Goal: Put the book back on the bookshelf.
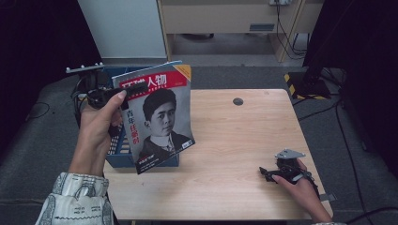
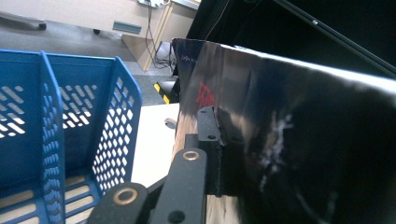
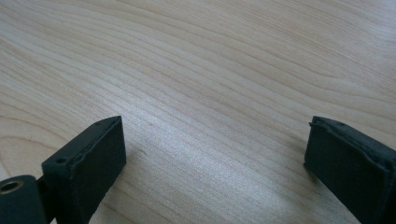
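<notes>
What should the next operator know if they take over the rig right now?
Left hand-held gripper: shut on the magazine, pinching its top left edge and holding it upright in the air, beside and partly in front of the blue file rack.
Right hand-held gripper: open, holding nothing, resting low on the wooden table at the right.
Done: the magazine is gripped and lifted off the table.
Left: it looks bound for a rack compartment, so it likely needs lowering into one and releasing. Which compartment cannot be told.
</notes>
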`<state>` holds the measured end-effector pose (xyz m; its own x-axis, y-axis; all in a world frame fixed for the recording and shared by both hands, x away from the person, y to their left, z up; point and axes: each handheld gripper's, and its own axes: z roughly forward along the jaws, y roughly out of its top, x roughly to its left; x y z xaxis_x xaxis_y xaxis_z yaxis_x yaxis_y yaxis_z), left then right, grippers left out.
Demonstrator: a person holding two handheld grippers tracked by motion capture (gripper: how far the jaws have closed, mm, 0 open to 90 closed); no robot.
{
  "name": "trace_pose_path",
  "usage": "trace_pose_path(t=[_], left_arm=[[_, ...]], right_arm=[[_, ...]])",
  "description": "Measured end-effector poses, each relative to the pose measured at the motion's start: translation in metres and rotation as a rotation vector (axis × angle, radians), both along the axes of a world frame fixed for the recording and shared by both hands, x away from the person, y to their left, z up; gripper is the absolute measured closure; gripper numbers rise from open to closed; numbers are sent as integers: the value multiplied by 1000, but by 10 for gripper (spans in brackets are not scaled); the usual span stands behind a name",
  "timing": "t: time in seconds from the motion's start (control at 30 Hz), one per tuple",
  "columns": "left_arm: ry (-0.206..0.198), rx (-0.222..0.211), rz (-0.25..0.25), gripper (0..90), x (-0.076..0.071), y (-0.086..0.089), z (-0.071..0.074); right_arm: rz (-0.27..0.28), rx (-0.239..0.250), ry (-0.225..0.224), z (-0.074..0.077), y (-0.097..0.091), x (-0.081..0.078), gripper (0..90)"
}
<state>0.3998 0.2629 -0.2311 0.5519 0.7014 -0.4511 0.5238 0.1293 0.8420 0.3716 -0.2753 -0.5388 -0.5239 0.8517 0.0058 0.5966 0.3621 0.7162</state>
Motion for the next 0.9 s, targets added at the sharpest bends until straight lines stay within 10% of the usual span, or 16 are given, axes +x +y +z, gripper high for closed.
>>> trace_pose_path(t=[0.9], left_arm=[[5,-6,62,862,-2,32,-6]], right_arm=[[-2,1,0,0,0,0,57]])
